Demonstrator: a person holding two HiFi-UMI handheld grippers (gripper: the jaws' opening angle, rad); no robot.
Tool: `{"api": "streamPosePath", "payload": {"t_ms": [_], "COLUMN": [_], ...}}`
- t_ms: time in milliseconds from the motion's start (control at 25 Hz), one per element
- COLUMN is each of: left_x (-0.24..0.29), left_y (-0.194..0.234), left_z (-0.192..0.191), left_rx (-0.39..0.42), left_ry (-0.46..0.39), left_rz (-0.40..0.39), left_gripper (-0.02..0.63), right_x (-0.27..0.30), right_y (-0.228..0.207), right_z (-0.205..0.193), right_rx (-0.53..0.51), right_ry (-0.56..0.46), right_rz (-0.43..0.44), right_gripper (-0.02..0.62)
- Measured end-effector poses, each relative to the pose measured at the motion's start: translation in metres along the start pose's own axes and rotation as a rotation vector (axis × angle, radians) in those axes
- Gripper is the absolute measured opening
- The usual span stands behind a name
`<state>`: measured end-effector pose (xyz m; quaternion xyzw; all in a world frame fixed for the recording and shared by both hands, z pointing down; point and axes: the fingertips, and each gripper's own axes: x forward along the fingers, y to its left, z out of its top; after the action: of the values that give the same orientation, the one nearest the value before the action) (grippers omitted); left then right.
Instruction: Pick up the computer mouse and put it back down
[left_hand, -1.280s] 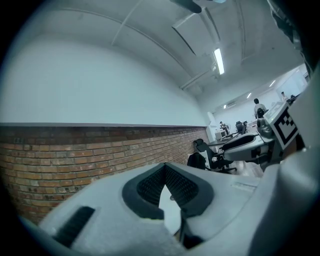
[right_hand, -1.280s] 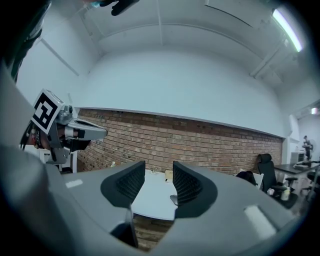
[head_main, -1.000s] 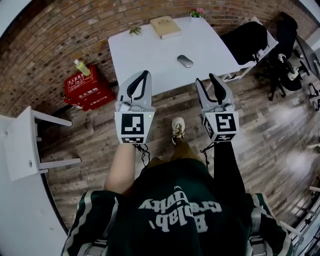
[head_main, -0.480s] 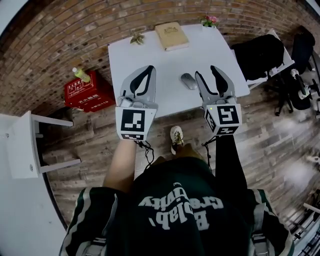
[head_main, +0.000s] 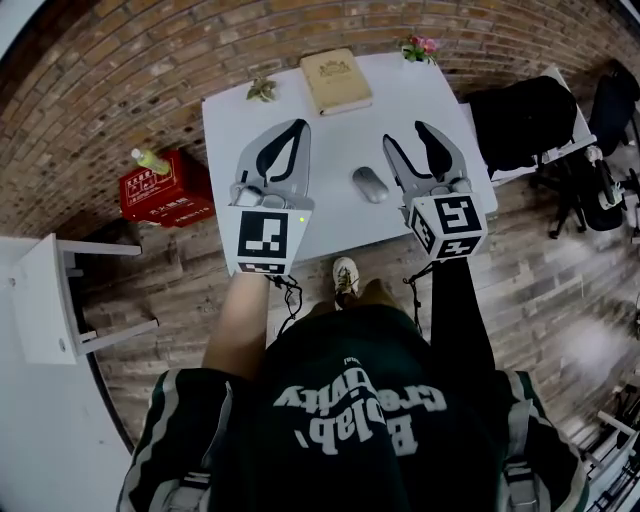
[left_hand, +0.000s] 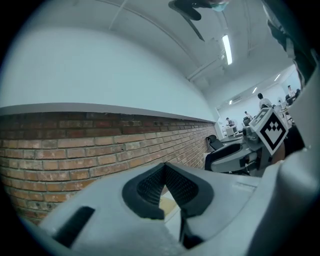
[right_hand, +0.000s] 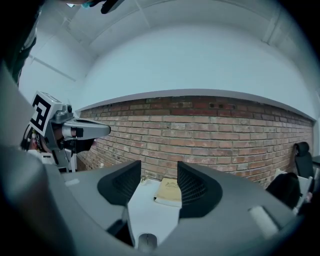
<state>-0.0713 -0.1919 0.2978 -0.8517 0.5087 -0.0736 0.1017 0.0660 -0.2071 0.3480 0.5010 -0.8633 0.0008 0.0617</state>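
A grey computer mouse (head_main: 370, 184) lies on the white table (head_main: 330, 140), between my two grippers and close beside the right one's left finger. In the right gripper view the mouse (right_hand: 146, 243) shows low in the gap, below the jaws. My right gripper (head_main: 407, 137) (right_hand: 159, 169) is over the table, its jaws apart and opening, nothing between the pads. My left gripper (head_main: 296, 126) (left_hand: 164, 167) hovers over the table's left half, jaws meeting at the tips, holding nothing.
A tan book (head_main: 335, 80) (right_hand: 168, 192) lies at the table's far edge, between a small plant (head_main: 262, 90) and a flower pot (head_main: 420, 46). A red box (head_main: 165, 192) with a bottle sits left of the table. A black-draped chair (head_main: 515, 120) stands right. A brick wall is behind.
Both grippers have moved forward from over the floor to over the table. The right gripper's jaws have spread wider. The mouse now lies beside the right gripper.
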Motion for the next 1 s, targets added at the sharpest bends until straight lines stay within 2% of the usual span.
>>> {"api": "streamPosePath", "payload": {"t_ms": [400, 760, 1000], "left_x": [0.053, 0.07, 0.074], "left_y": [0.021, 0.029, 0.032], "left_z": [-0.006, -0.012, -0.014], "left_rx": [0.005, 0.006, 0.003], "left_ry": [0.006, 0.021, 0.026], "left_rz": [0.039, 0.064, 0.065], "left_gripper": [0.006, 0.006, 0.006], "right_x": [0.056, 0.083, 0.093], "right_y": [-0.033, -0.035, -0.034], "right_z": [-0.001, -0.01, -0.015], "right_rx": [0.068, 0.101, 0.114], "right_ry": [0.003, 0.042, 0.058], "right_rz": [0.075, 0.151, 0.172], "right_gripper": [0.262, 0.313, 0.322]}}
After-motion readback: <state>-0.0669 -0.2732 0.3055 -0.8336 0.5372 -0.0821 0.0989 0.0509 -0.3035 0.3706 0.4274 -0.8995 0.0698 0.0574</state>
